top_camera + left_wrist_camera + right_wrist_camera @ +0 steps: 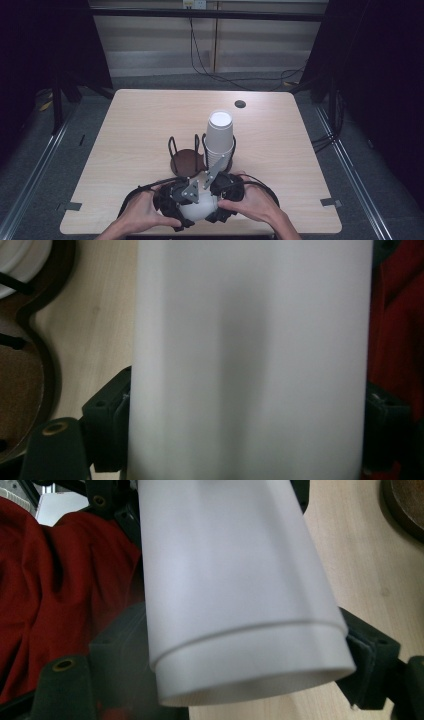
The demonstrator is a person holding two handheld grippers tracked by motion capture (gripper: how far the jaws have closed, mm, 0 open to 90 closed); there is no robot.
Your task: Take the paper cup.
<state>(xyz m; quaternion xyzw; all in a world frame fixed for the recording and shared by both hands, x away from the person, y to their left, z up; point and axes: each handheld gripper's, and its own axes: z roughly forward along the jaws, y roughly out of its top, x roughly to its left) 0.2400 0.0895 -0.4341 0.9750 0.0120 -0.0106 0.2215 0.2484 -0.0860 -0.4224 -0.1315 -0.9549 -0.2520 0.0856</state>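
In the high view, a white paper cup (200, 206) is held lying on its side at the near edge of the table (140, 125), between the left gripper (176, 202) and the right gripper (224, 197), both of which are gripped by the person's hands. Just beyond them a wire cup holder (186, 159) is seen, with a stack of cups (219, 137) standing upside down in its right ring (the left ring shows its brown base).

In the left gripper view, the cup (250, 360) is clamped between the two black jaws, which are pressed against its sides; the picture is blurred, so the contact is probably firm but cannot be judged finely.

In the right gripper view, the cup (235, 595) is likewise pinched near its open rim, red cloth (55, 590) being seen behind it.
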